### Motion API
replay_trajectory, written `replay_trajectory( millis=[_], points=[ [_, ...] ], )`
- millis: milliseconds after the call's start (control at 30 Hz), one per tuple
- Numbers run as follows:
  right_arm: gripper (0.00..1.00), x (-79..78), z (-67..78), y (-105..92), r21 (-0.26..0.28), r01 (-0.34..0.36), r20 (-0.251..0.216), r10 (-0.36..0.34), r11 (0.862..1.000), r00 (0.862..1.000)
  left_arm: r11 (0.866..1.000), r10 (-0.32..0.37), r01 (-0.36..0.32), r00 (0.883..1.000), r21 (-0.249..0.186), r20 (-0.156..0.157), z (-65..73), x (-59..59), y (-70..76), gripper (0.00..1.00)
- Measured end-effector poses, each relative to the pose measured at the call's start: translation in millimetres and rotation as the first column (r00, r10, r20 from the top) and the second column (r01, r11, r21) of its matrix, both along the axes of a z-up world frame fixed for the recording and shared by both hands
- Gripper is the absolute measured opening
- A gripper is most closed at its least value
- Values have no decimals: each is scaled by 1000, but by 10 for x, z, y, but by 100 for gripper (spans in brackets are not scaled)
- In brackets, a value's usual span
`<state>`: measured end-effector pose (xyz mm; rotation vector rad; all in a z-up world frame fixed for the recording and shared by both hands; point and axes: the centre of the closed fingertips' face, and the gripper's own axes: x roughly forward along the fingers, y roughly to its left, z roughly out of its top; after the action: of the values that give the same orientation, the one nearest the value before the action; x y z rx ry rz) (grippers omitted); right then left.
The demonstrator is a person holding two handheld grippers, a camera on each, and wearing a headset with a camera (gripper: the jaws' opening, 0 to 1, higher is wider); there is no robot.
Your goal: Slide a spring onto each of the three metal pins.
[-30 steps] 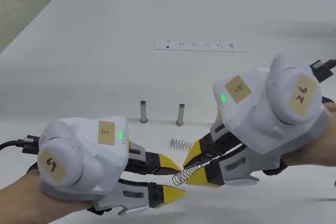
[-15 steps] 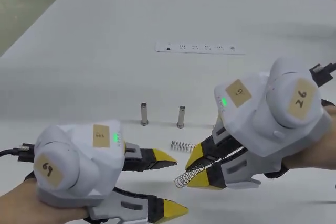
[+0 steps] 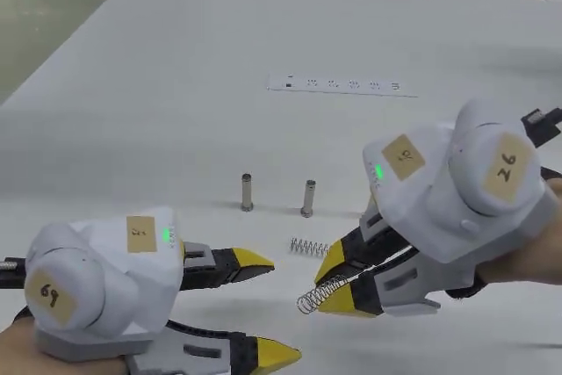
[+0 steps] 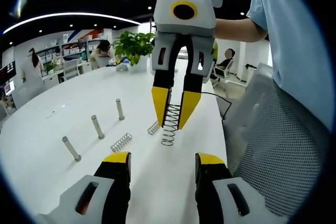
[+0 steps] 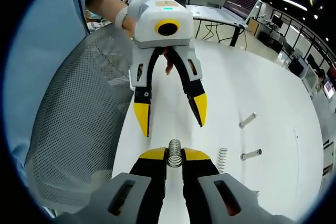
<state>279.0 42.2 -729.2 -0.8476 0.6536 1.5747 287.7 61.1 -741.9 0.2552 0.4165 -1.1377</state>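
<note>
held spring is pinched between the jaws of the right gripper, which are pressed together on it. part of the coil runs out past the yellow tips. in the right gripper view the spring shows end-on, seated centrally between the two tips.

left gripper: jaws spread wide, with nothing between them. they point at the right jaws, tip facing tip, near but apart. the free end of the held spring lies in the space between the two sets of tips and touches neither left jaw.

first pin, second pin and third pin stand upright in a row on the desk, beyond both sets of jaws, on the side away from the person. all three are bare, and none touches a jaw or a spring.

loose spring lies flat on the desk between the right jaws and the row of pins, near the tips but clear of them. second loose spring lies flat just beside the right jaws; contact cannot be told.

power strip lies flat, well beyond the pins.
</note>
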Motion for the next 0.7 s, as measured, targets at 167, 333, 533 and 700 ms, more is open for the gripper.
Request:
replay_trajectory(
  millis=[167, 333, 533, 700],
  points=[
    [8, 14, -5, 1, -4, -3, 1, 3, 1000, 1000, 999, 44, -44, 999, -12, 2, 12, 44, 64, 59],
    [8, 25, -1, 18, -5, -9, 3, 9, 1000, 1000, 997, 78, -78, 997, -22, 8, 25, 72, 117, 65],
    [8, 45, 2, 30, -6, -13, 5, 13, 1000, 1000, 993, 116, -116, 993, -11, -9, -5, 92, 178, 77],
    [8, 52, 6, 31, -9, -18, 7, 18, 1000, 1000, 986, 165, -165, 986, -16, -29, -18, 117, 255, 85]
  ],
)
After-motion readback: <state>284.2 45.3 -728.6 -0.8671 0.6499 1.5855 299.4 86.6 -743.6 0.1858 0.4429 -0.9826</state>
